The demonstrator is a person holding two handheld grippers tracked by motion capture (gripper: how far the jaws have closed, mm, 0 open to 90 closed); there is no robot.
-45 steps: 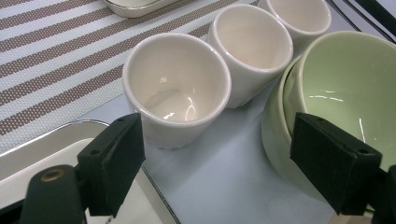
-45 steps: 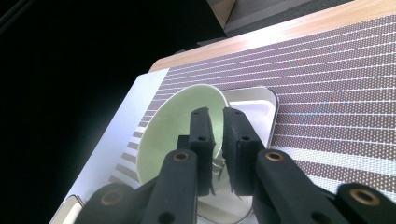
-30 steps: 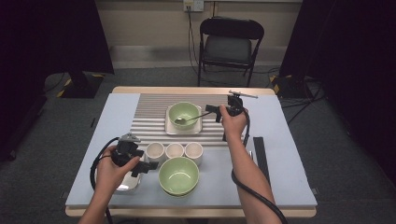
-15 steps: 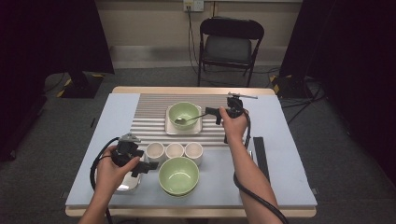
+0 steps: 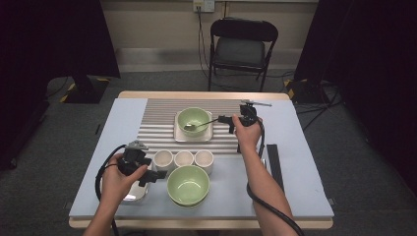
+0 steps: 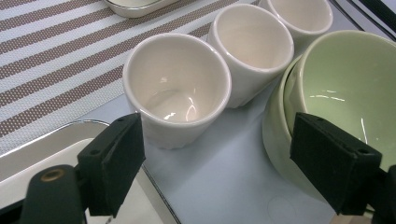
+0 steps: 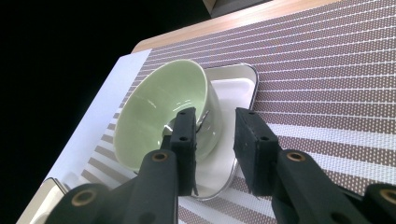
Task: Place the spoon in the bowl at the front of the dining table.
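the striped placemat (image 5: 162,123) bears a white square plate (image 5: 179,134) with a small green bowl (image 5: 193,119), where the right gripper (image 5: 222,118), jaws narrow with a gap showing beside the handle, so i cannot tell if it grips, steadies a spoon (image 5: 199,125) resting in the bowl. this looks like setting the spoon down; next it should let go and back off without tipping the bowl. the left gripper (image 6: 224,163) hangs wide and empty by three empty white cups (image 6: 180,86) and the empty large green bowl (image 5: 188,184).

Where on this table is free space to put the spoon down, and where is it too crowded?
Free: the blue mat right of the three white cups, up to the black strip; also the striped mat left of the far green bowl. Crowded: the front middle, where the cups, the near green bowl and the left gripper stand close together.
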